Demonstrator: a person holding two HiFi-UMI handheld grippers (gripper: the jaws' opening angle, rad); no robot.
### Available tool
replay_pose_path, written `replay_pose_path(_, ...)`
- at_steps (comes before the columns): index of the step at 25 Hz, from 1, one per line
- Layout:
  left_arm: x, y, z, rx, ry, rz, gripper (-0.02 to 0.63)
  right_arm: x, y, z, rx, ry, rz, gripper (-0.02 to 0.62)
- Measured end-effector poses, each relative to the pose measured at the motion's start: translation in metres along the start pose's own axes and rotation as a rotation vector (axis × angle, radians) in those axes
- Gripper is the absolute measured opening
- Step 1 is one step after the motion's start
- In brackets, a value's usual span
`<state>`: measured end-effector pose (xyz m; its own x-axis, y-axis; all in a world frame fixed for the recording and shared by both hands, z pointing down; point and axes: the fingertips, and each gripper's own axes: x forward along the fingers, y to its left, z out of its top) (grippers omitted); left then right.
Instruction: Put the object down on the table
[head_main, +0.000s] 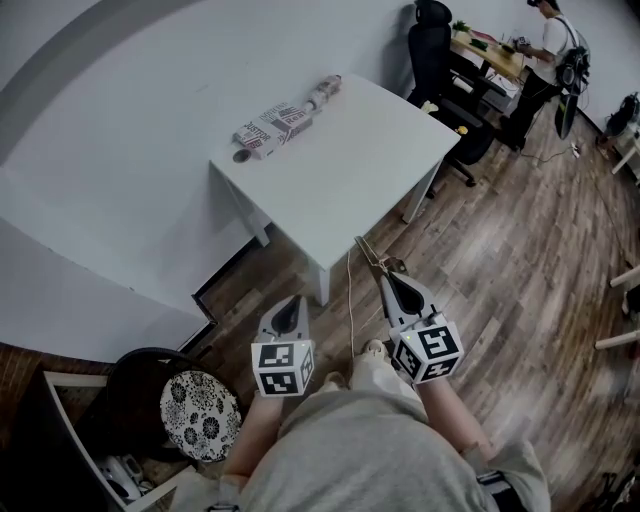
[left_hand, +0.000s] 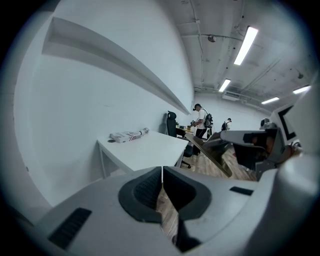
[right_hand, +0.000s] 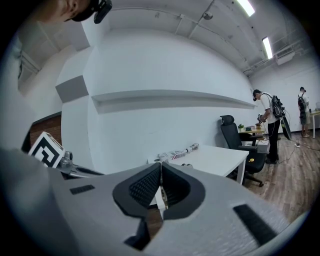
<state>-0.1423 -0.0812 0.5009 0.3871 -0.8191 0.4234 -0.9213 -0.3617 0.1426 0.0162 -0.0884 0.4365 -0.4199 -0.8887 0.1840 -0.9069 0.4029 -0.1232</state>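
While my right gripper (head_main: 388, 278) has its jaws pressed together on the end of a long thin strip (head_main: 370, 257), nothing has been put down yet. I think that strip is the object I have to set down, but I cannot tell what it is. My left gripper (head_main: 289, 304), lower left of centre in the head view, has its jaws closed too, with nothing between them.

The strip is up in the air, over the wood floor (head_main: 520, 260), just in front of the near edge of the white table (head_main: 350, 170). Its long side runs from the jaws up and a bit to the left in the head view, so the free tip points at the table.

So the carrying is partly done, I think. What is left: bring the strip over the bare tabletop, lower it, and let go. A printed box (head_main: 272, 127) and a small tube (head_main: 323, 93) lie at the far upper left edge, well away from me
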Motion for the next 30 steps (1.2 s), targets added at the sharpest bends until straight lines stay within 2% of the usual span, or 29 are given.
replay_pose_path(8, 0.043, 0.010, 0.006, -0.016, 0.019, 0.038, 0.011, 0.047, -0.027, 0.004, -0.008, 0.006, 0.051, 0.009)
replay_pose_path(19, 0.128, 0.030, 0.055, -0.044, -0.006, 0.101, 0.009, 0.139, -0.086, 0.031, -0.024, 0.006, 0.118, 0.009)
replay_pose_path(30, 0.187, 0.038, 0.085, -0.081, -0.006, 0.159, 0.011, 0.209, -0.132, 0.034, -0.022, 0.058, 0.176, 0.009)
